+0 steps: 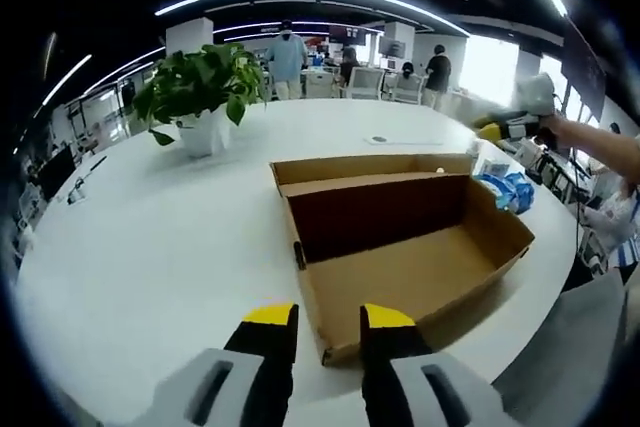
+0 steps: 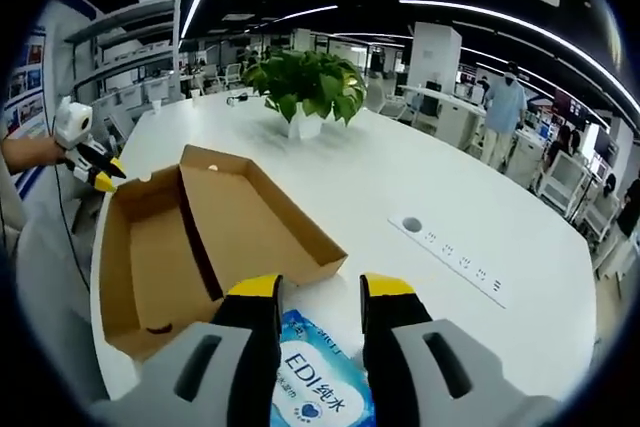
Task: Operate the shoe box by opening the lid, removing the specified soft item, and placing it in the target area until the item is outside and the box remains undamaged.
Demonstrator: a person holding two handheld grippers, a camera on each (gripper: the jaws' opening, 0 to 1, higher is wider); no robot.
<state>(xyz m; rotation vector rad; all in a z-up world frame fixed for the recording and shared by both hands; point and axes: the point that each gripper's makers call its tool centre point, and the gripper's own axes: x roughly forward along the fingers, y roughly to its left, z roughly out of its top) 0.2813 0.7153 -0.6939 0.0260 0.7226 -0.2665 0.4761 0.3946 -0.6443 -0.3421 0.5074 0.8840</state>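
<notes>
Evidently the shoe box [image 1: 400,247] lies open and empty. Your right gripper [image 2: 318,292] straddles the blue tissue pack [image 2: 315,387] on the table [image 2: 400,167], at the box's 5 o'clock; contact unclear. Left gripper [image 1: 330,322] stands parted, holding nothing.

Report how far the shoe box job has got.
Done: the cardboard box lies open and looks empty, with no visible damage. In hand: the blue soft pack sits outside the box on the white table, between the right gripper jaws. Whether they pinch it is unclear. Left: release it. The left gripper is open.
</notes>
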